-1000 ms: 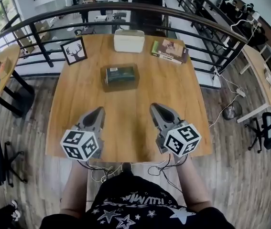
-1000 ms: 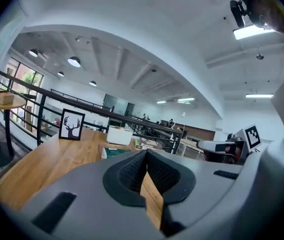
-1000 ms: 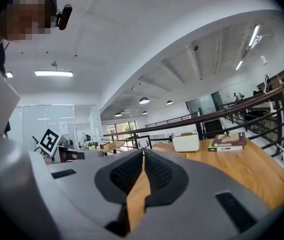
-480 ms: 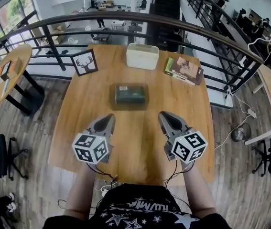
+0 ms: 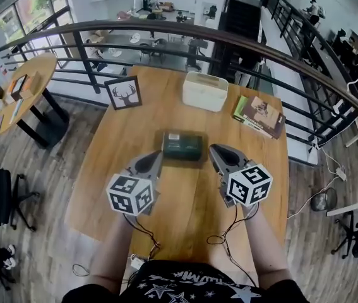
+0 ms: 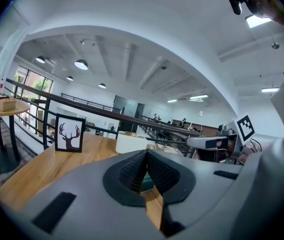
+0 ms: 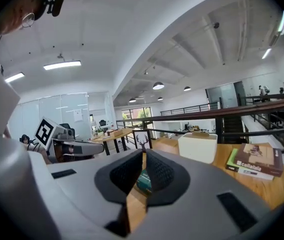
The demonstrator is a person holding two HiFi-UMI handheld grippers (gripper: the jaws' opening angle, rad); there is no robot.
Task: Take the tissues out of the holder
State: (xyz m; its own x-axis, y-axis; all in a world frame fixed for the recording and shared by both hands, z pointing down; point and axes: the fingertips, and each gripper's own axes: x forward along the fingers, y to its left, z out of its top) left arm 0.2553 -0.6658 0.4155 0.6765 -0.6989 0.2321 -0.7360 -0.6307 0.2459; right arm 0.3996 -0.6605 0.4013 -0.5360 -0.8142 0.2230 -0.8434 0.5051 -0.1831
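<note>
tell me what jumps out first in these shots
Two grippers with marker cubes fill the foreground: the left gripper and right gripper, both shut and empty, point at the dark green tissue holder in the middle of the wooden table. Along the far edge sit a framed deer picture, a white box and a book.

Dark green holder (image 5: 182,146); honey-brown, wood-grained counter (image 5: 185,207); plain white box (image 5: 205,91); black-framed picture (image 5: 124,93) with a dark antlered head on white; green-edged book (image 5: 258,116)
</note>
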